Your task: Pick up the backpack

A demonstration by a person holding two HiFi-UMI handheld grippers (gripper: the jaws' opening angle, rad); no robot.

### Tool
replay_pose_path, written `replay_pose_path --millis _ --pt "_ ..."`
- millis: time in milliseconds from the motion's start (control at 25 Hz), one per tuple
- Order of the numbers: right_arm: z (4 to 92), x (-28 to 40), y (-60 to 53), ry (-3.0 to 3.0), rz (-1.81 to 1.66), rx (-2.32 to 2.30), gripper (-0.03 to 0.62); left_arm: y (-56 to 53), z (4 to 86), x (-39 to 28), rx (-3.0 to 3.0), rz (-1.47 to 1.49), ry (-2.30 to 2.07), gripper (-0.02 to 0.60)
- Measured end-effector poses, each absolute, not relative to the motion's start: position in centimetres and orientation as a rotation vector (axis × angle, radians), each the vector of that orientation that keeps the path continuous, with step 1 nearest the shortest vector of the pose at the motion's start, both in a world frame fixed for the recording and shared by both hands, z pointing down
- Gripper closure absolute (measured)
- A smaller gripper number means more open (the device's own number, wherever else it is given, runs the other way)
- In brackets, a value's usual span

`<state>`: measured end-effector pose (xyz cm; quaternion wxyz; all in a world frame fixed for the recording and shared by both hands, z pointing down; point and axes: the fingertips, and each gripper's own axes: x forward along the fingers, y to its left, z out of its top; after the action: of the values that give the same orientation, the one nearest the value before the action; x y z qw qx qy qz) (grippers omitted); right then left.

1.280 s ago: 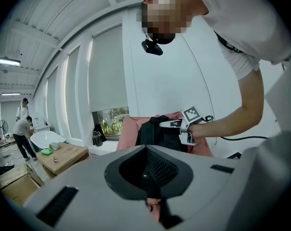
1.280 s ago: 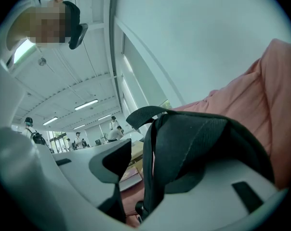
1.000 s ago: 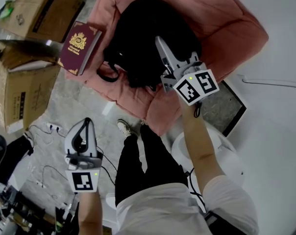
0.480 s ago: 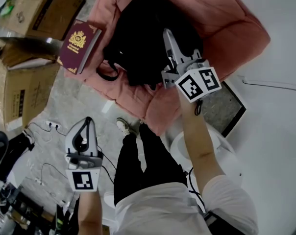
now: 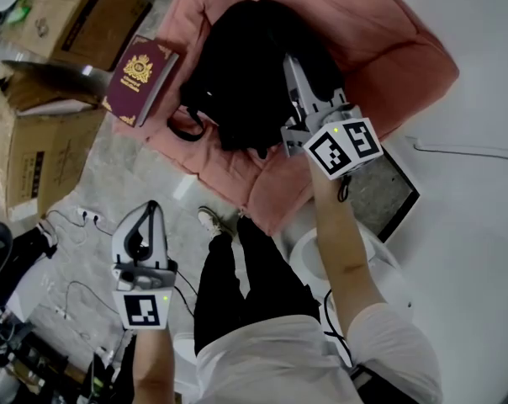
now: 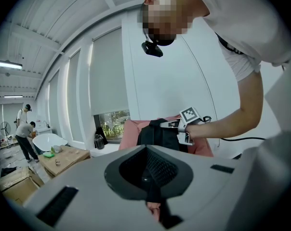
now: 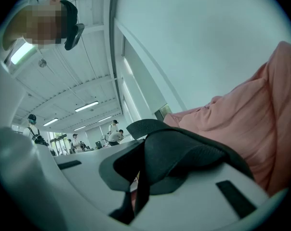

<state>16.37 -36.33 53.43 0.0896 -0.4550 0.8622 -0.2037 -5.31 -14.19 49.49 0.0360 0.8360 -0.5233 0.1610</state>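
Two tools, one backpack: the right tool (image 5: 293,64) has just closed its jaws on the backpack (image 5: 237,82), gripping its black strap (image 7: 184,153).
Backpack lies on a pink cushion (image 5: 397,49), upper centre of frame; left tool (image 5: 150,210), lower left, jaws together, empty.

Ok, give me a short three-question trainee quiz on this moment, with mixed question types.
1. Multiple choice: what does the right claw grip?
A) a cardboard box
B) the backpack
C) a shoe
2. True or false: the left claw touches the backpack.
3. Short answer: what does the backpack rest on?

Key
1. B. Its jaws have just been closing, with part of the backpack between them.
2. False. It is shut and held low, well apart from the backpack.
3. The pink cushion.
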Motion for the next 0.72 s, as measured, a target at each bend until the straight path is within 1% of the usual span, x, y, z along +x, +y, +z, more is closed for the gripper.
replay_pose_path --millis 720 --pt "49.9 11.3 -31.7 2.621 -0.711 -1.122 0.559 -12.1 48.5 -7.4 2.568 0.433 -1.675 0.565"
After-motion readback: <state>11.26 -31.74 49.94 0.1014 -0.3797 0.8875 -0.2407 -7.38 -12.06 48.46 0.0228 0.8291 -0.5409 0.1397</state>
